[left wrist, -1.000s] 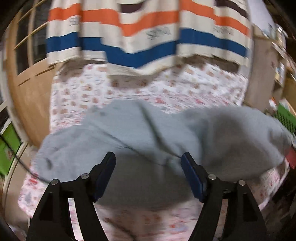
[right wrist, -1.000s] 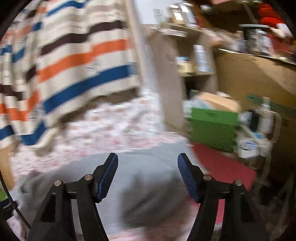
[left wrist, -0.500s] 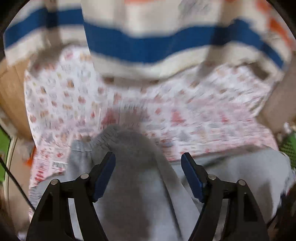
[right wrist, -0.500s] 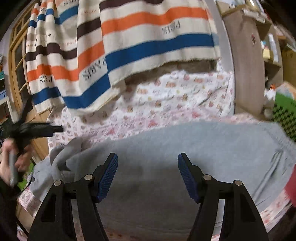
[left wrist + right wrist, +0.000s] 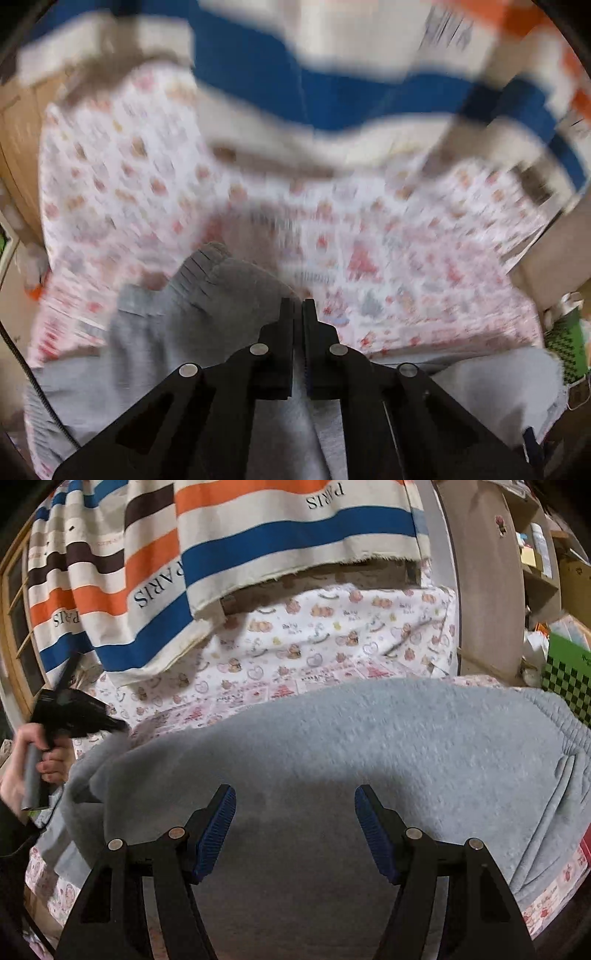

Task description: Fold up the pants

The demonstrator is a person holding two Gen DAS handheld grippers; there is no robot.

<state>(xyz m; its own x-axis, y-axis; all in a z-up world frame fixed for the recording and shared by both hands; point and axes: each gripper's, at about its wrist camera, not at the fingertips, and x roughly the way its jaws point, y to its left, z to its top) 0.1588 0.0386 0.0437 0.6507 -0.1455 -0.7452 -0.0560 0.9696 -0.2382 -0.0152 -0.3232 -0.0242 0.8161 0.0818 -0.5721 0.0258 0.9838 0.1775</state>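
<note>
Your left gripper [image 5: 297, 308] is clamped on a thin edge of the pants [image 5: 332, 746]; the right gripper [image 5: 293, 812] hangs open above them. Yank toward 12 o'clock and the cuff [image 5: 201, 262] could slip free or drag the bedsheet [image 5: 369, 236].

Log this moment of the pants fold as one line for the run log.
step: fold pants | left gripper: shut on grey sweatpants leg end | right gripper: open above them | surface: patterned sheet
</note>
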